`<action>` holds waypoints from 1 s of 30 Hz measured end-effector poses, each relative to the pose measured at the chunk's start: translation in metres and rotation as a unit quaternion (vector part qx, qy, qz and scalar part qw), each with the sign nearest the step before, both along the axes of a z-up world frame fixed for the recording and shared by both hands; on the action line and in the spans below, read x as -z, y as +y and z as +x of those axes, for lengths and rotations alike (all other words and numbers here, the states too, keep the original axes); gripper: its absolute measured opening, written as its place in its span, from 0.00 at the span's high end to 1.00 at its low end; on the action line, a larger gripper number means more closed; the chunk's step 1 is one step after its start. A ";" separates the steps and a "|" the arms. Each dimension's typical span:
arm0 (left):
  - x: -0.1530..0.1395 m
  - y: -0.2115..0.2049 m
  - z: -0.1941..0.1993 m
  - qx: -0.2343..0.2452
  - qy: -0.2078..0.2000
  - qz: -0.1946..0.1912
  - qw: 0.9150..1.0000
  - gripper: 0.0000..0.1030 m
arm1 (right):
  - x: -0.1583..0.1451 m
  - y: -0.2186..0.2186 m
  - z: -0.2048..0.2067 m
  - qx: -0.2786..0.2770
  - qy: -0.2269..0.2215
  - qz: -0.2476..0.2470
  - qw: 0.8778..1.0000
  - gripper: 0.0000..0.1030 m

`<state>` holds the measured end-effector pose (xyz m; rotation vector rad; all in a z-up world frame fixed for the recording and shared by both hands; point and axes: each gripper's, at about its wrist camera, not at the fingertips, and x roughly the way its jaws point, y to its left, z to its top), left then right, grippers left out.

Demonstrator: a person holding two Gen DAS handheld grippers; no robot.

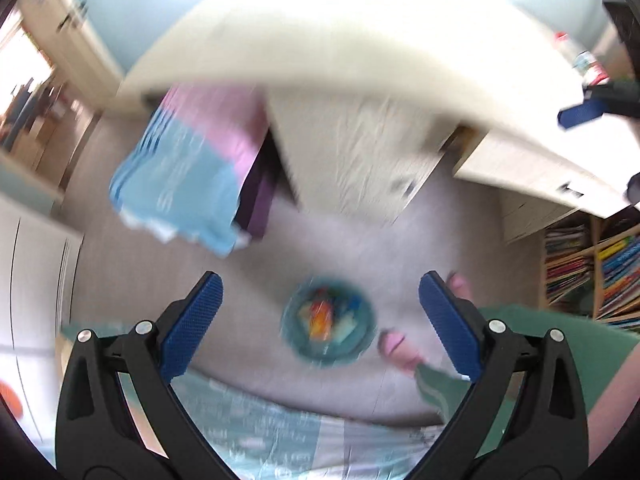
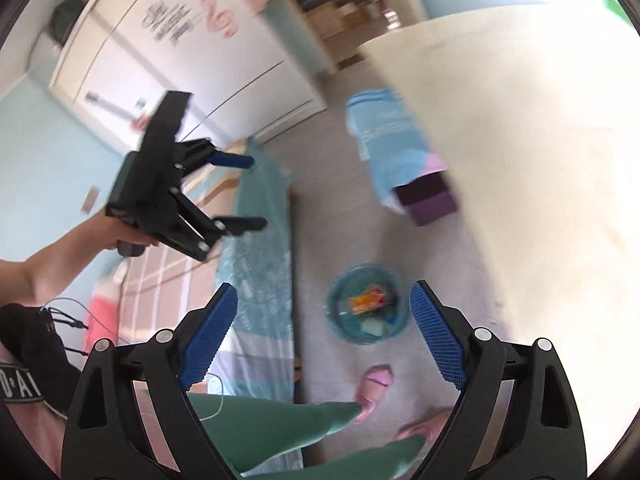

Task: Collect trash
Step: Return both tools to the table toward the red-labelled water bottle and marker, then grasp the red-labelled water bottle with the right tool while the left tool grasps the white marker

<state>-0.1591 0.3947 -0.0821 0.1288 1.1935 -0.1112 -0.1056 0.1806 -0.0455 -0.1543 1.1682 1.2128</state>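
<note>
A round teal bin (image 1: 329,322) (image 2: 367,305) stands on the grey carpet far below both grippers, with colourful wrappers (image 2: 368,300) inside it. My left gripper (image 1: 320,300) hangs open high above it, with nothing between its blue pads. My right gripper (image 2: 323,312) is also open and empty, looking down at the bin from above. In the right wrist view the left gripper (image 2: 250,192) appears at the left, held by a hand, its fingers spread apart. A blue fingertip (image 1: 580,114) of the right gripper shows at the right edge of the left wrist view.
A large white desk (image 1: 360,40) (image 2: 520,160) fills the upper part of both views. A blue and pink cloth (image 1: 188,164) (image 2: 392,140) drapes over a purple box (image 2: 430,198) under it. A bed with a teal cover (image 2: 260,260) lies left. The person's pink slippers (image 2: 374,388) stand near the bin. Bookshelves (image 1: 592,276) stand at the right.
</note>
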 end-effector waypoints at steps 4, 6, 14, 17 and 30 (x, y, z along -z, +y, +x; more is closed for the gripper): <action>-0.034 -0.056 0.036 0.073 -0.036 0.001 0.997 0.06 | -0.024 -0.076 0.013 0.099 -0.021 -0.008 0.995 0.13; -0.048 -0.088 0.052 0.119 -0.047 -0.008 0.992 0.06 | -0.034 -0.114 0.017 0.147 -0.027 -0.007 0.989 0.11; -0.072 -0.223 0.105 0.274 -0.060 -0.014 0.960 0.06 | -0.066 -0.281 0.019 0.327 -0.083 -0.043 0.940 0.08; -0.074 -0.277 0.124 0.310 -0.065 -0.024 0.948 0.06 | -0.068 -0.333 0.028 0.363 -0.093 -0.063 0.925 0.07; -0.041 -0.469 0.199 0.378 -0.022 -0.039 0.925 0.06 | -0.010 -0.491 0.135 0.415 -0.084 -0.129 0.897 0.07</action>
